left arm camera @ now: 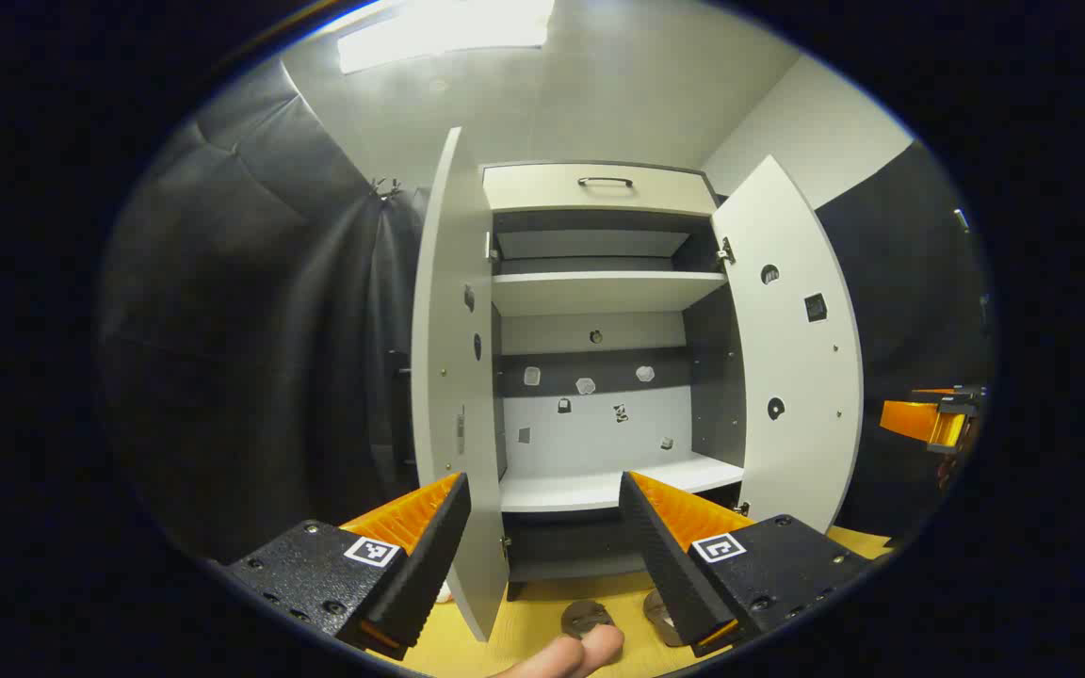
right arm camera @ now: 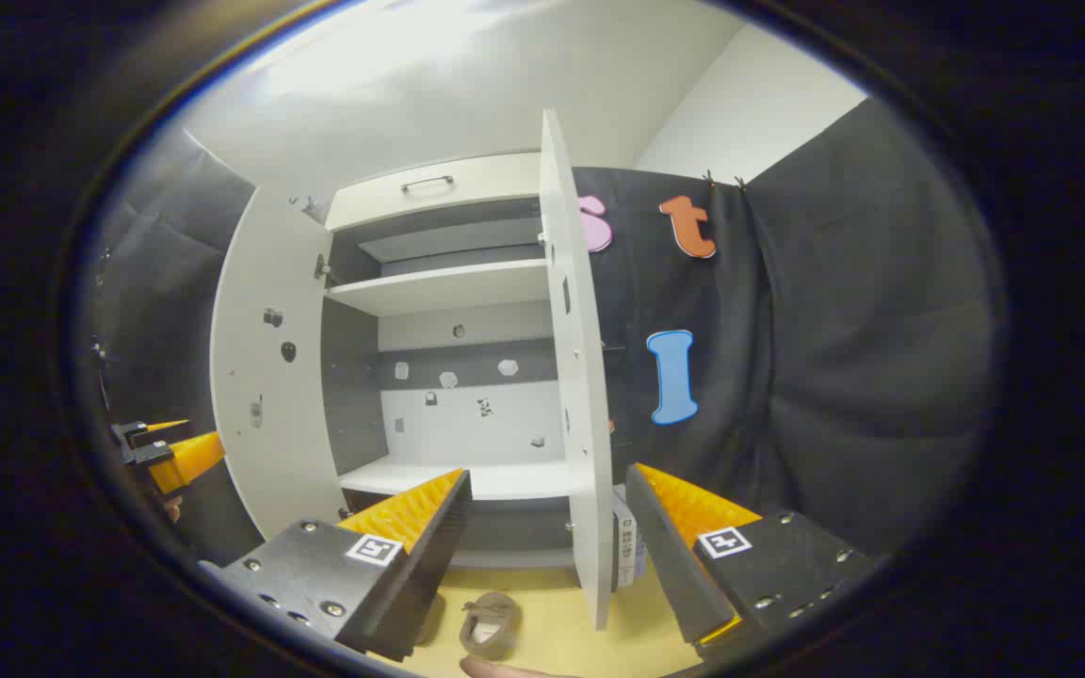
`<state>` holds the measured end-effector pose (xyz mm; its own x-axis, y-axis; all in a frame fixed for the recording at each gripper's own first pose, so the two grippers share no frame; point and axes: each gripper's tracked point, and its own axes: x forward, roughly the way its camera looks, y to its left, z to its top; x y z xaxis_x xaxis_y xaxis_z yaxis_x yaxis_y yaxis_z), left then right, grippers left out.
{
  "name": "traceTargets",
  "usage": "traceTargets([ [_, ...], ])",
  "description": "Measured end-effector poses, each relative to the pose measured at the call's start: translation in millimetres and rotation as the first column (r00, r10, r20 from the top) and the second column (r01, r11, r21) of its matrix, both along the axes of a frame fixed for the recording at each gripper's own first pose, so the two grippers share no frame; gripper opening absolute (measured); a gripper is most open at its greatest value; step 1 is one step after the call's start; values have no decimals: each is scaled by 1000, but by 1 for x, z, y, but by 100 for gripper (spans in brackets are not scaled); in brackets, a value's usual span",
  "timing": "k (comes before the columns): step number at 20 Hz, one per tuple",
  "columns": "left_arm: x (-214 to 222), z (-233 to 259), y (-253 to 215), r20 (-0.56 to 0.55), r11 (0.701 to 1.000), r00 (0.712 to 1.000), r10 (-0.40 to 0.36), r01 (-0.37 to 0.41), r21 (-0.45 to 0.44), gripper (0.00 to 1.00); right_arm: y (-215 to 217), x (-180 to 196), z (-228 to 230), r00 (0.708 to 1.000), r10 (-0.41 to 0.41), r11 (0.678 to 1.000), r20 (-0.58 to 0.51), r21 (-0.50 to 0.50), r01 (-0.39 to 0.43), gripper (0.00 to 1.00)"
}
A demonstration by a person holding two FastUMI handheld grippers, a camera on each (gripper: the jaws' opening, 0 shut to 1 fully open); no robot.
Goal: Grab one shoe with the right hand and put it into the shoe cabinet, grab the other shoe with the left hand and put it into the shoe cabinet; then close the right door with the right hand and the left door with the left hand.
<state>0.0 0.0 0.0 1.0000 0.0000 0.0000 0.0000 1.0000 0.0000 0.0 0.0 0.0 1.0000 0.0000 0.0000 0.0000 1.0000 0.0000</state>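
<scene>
Left hand-held gripper (left arm camera: 542, 546) wide, empty; right hand-held gripper (right arm camera: 547, 541) likewise. Shoes (left arm camera: 587, 617) on floor before open shoe cabinet (left arm camera: 599, 311). Likely light, soft; pinch at heel collar.

One shoe cabinet (left arm camera: 599, 311) stands ahead of the jaws, with two doors, both swung open: the left door (left arm camera: 448, 377) and the right door (left arm camera: 792, 348).

Inside it two shelves can be counted, an upper shelf (left arm camera: 599, 287) and a lower shelf (left arm camera: 599, 485). One drawer front (left arm camera: 599, 186) runs across the top, carrying one handle (left arm camera: 605, 181).

Two shoes lie on the floor (left arm camera: 533, 621) below and just beyond the jaws in the left gripper view: one shoe (left arm camera: 586, 617) and a second shoe (left arm camera: 660, 612) beside it.

Two grippers are counted: the left gripper (left arm camera: 542, 546) and the right gripper (right arm camera: 547, 546), each with two fingers set apart.
</scene>
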Motion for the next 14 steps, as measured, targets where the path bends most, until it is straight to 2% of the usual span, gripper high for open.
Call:
traceTargets([
  [6,-1,3,12,3,1000,1000,-3,3,-12,99,22,-8,18,1000,16,1000,21,2,-16,98],
  [8,1,8,10,14,999,1000,-23,23,-31,97,24,-10,20,999,19,1000,26,4,-19,98],
  [9,1,8,7,6,998,999,-34,34,-44,99,27,-11,21,999,29,1000,27,2,-29,98],
  [14,1,-2,2,-17,996,998,-68,67,-56,97,29,-15,21,999,33,998,42,-59,-30,98],
])
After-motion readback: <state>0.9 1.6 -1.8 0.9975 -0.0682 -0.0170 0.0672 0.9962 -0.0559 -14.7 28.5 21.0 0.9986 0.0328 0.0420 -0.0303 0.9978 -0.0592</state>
